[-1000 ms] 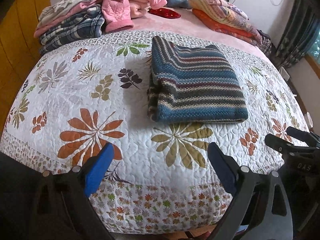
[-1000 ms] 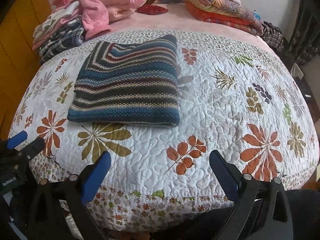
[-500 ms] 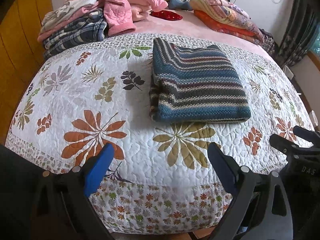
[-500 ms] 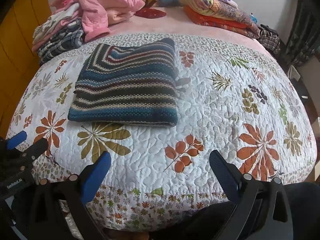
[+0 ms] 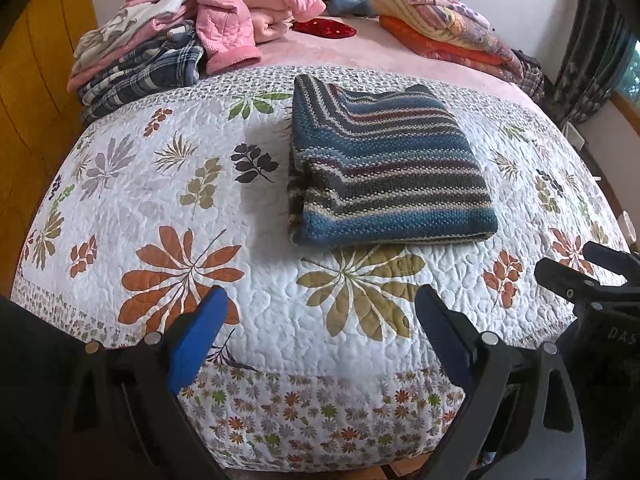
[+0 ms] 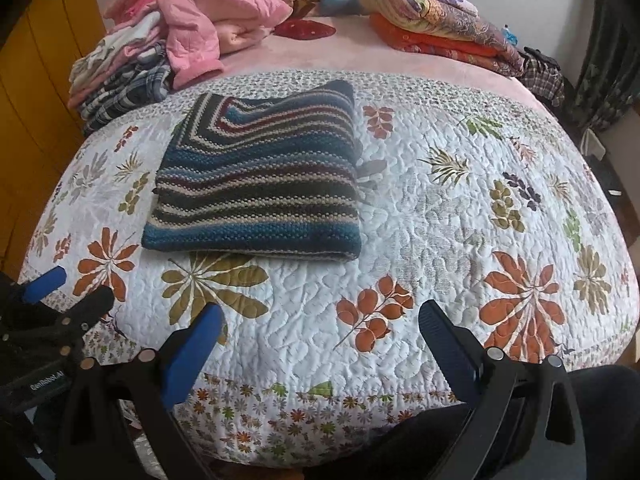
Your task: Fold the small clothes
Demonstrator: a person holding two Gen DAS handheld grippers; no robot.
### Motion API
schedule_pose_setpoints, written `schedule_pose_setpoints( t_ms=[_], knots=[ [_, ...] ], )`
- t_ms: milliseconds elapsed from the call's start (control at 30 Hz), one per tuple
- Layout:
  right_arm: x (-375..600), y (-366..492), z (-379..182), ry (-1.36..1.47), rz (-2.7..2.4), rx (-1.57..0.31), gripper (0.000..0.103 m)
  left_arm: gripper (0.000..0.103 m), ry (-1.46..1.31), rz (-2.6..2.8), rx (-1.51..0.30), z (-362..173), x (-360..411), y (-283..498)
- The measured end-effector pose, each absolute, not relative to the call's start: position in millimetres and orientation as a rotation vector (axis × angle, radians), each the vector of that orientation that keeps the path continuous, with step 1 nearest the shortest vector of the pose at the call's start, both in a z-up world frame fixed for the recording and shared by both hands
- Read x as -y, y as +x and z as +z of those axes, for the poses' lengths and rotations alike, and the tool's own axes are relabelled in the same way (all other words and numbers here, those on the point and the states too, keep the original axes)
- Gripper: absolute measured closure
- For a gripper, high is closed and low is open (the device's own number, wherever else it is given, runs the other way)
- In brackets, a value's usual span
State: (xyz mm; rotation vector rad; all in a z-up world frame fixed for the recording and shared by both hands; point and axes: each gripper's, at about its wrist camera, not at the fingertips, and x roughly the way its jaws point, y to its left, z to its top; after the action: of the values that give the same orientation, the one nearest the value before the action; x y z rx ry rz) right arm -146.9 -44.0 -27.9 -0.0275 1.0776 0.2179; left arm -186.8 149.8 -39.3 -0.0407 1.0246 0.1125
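Left wrist view, left claw (image 5: pixel 320 312) spread wide and empty at near edge of bed (image 5: pixel 280 332), folded sweater (image 5: pixel 384 168) lying flat mid-quilt, right claw (image 6: pixel 320 332) likewise released, clothes pile (image 5: pixel 168 40) far left.

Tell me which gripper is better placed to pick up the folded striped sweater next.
Probably the left gripper: the striped sweater lies nearly straight ahead of it, but left of the right gripper. Both are open, short of it.
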Motion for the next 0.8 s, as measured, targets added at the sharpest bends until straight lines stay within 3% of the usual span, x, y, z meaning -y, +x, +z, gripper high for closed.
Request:
schedule_pose_setpoints(
  t_ms=[800],
  knots=[
    [43.1,-139.1,-31.5,-0.054,0.180,-1.073,0.004,0.009,-0.055,0.108,-1.017,-36.4,-148.9,-182.7]
  ],
)
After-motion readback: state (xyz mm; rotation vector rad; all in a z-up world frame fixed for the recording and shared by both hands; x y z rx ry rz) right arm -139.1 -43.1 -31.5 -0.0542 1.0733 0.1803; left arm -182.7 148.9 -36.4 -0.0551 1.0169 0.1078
